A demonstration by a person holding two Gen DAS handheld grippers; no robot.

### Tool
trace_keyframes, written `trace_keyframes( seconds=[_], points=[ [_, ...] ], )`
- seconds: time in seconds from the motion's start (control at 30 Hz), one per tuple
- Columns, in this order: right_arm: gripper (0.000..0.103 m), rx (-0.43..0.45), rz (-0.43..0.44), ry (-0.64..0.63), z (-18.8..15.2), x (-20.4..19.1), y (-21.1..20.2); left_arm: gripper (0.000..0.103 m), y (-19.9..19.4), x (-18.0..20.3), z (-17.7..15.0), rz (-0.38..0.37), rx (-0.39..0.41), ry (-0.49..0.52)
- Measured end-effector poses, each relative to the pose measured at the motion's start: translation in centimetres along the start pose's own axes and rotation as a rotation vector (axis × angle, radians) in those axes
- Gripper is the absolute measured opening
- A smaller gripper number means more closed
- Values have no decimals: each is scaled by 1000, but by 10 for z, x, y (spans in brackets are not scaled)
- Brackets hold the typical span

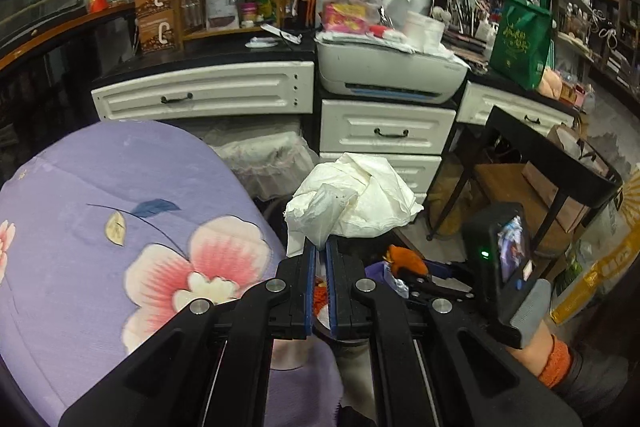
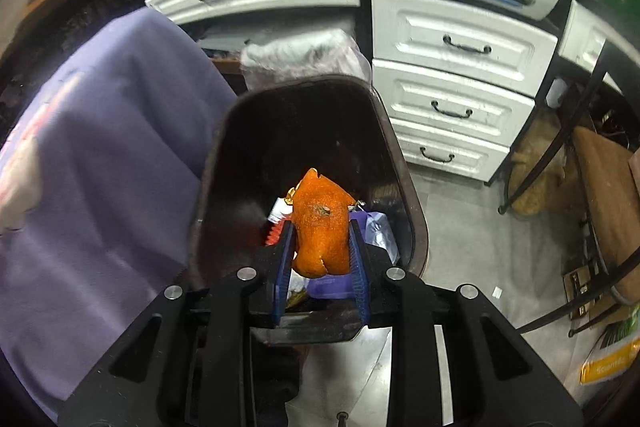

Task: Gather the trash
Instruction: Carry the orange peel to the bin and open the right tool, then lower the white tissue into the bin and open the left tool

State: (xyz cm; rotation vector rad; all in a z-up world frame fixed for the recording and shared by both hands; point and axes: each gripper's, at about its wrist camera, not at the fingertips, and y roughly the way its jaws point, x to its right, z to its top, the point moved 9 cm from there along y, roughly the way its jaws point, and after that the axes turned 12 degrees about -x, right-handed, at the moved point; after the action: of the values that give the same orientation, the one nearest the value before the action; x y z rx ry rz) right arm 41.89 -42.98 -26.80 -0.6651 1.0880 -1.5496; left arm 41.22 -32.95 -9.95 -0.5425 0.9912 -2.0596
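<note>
My left gripper (image 1: 320,247) is shut on a crumpled white tissue (image 1: 356,199) and holds it in the air beside the purple flowered cloth. My right gripper (image 2: 320,227) is shut on an orange peel (image 2: 320,223) and holds it over the mouth of a dark brown trash bin (image 2: 408,195). Wrappers and a purple packet (image 2: 376,227) lie inside the bin. In the left wrist view the right gripper (image 1: 416,279) with the orange peel (image 1: 404,259) sits low and to the right of my left fingers.
A purple flowered cloth (image 1: 120,227) covers a surface on the left. White drawers (image 2: 452,87) and a white printer (image 1: 392,71) stand behind the bin. A black-framed side table (image 1: 560,163) is at the right. A lined bin (image 1: 268,159) stands under the counter.
</note>
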Motion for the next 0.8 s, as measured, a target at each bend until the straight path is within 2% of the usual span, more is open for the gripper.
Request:
trace_keyframes(
  seconds=[0.17, 0.27, 0.33, 0.47, 0.67, 0.73, 0.8],
  points=[
    [27, -3, -8, 11, 5, 4, 13, 6, 20, 15, -5, -10, -39, 1],
    [35, 6, -22, 4, 6, 6, 13, 6, 28, 18, -7, -14, -56, -3],
    [45, 19, -23, 5, 5, 7, 9, 6, 33, 22, -9, -16, -67, 0],
    [46, 29, -24, 15, 4, 12, 4, 6, 42, 32, -12, -14, -86, 14],
    [46, 65, -45, 28, -5, 31, -22, 6, 56, 43, -13, 4, -109, 35],
    [53, 83, -65, 39, -11, 42, -35, 6, 63, 47, -15, 9, -122, 38],
    [56, 106, -85, 57, -17, 55, -49, 6, 73, 51, -17, 16, -139, 39]
  ],
)
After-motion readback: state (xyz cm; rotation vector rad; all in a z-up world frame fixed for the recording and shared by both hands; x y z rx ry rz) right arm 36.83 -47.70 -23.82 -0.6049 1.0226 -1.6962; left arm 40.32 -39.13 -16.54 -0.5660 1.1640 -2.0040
